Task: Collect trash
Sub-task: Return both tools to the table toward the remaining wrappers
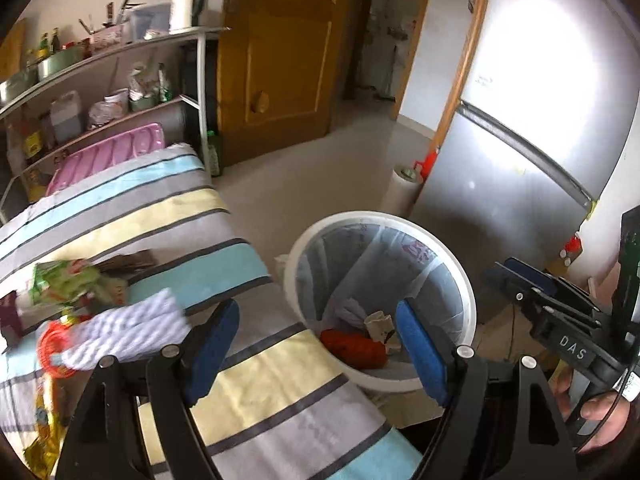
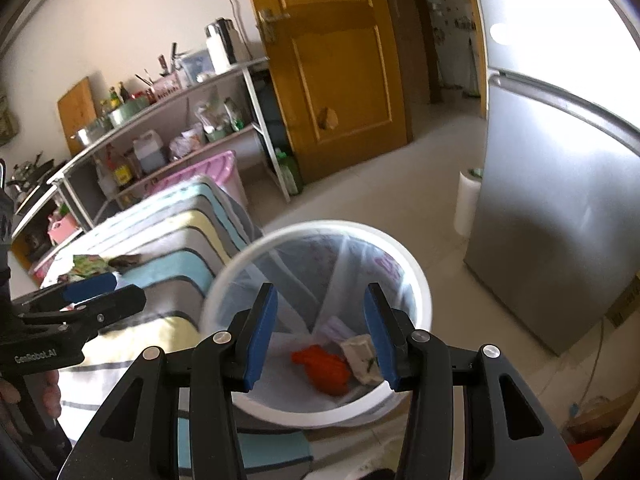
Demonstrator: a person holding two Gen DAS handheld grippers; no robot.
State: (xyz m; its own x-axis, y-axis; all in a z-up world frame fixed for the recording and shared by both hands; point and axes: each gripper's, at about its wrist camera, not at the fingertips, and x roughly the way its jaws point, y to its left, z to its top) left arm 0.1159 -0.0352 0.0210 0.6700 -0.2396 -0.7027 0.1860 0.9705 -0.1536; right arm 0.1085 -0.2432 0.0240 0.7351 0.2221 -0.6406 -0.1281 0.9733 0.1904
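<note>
- Trash bin (image 2: 416,280): white, round, clear liner, on the floor (image 1: 320,168) just off the striped tabletop's (image 1: 248,392) right edge.
- In the bin: red crumpled wrapper (image 2: 326,370), pale crumpled carton (image 2: 362,358) touching it, light plastic scrap behind them.
- My right tool (image 2: 320,336): over the bin mouth, fingers spread wide, nothing between the pads.
- My left tool (image 1: 316,356): over the tabletop's right edge, one pad above the cloth, the other above the bin rim. Wide apart, empty.
- On the tabletop, toward its left edge: green snack wrapper (image 1: 64,280), brown wrapper (image 1: 128,262) beside it, white cloth (image 1: 128,330), red-orange wrapper (image 1: 54,350), yellow foil wrapper (image 1: 44,432) at the near left corner.
- Fridge (image 2: 560,216) right of the bin, white paper roll (image 2: 466,204) beside it.
- Wooden door (image 2: 332,64) and metal shelf rack (image 2: 168,120) beyond the tabletop.
</note>
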